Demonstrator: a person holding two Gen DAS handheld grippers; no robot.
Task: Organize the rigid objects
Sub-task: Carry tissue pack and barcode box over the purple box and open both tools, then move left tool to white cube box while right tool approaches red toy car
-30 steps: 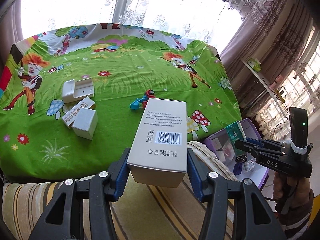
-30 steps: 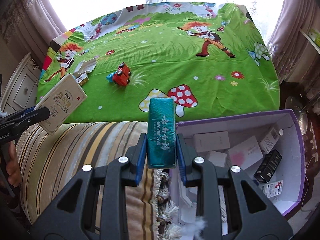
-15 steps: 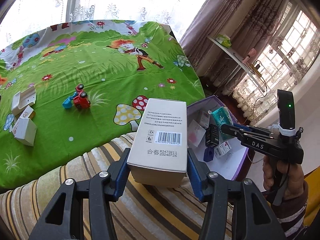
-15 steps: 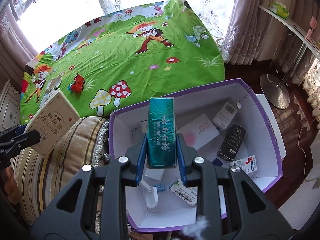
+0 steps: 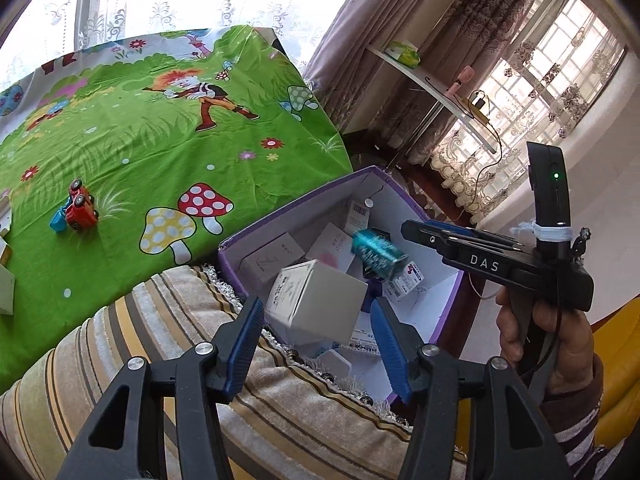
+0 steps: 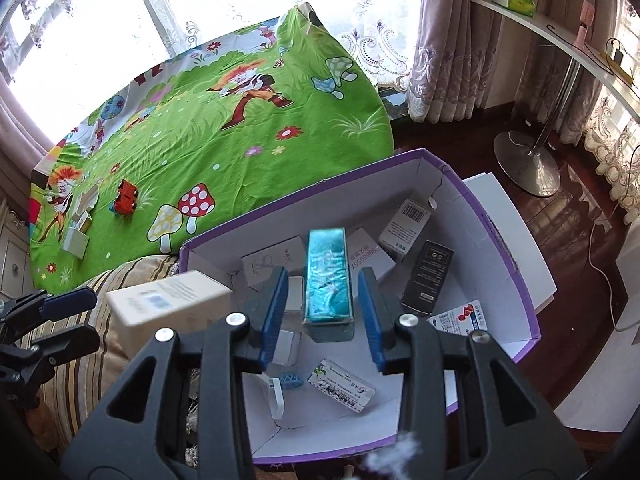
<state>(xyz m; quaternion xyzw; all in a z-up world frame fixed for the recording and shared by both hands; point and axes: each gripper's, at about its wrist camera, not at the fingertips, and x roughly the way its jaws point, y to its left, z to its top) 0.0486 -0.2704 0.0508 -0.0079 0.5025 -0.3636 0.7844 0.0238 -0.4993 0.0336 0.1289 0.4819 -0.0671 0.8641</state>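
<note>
My left gripper (image 5: 317, 312) hangs over the near corner of the purple-rimmed cardboard box (image 5: 288, 208), its jaws opening. The white carton (image 5: 316, 300) is blurred and tilted between them, clear of both pads, dropping. In the right wrist view my right gripper (image 6: 323, 280) is over the same box (image 6: 304, 196), jaws also opening. The teal carton (image 6: 328, 280) sits loose between its blue pads (image 6: 276, 312) without touching them. From the left wrist view the teal carton (image 5: 376, 258) tumbles just below the right gripper (image 5: 412, 232). The white carton (image 6: 168, 304) shows blurred beside the left gripper (image 6: 60, 304).
Several small cartons lie inside the purple box. A striped cushion (image 5: 160, 320) borders its left side. On the green cartoon cloth (image 5: 160, 140) sit a red toy car (image 5: 78, 210) and small white boxes (image 6: 78, 240). A metal stand (image 6: 524, 160) rises from the dark floor. A hand (image 5: 540, 328) holds the right gripper.
Both grippers swung right from the green cloth to above the purple box. Their jaws have parted, and the white carton and teal carton have come loose and are dropping.
</note>
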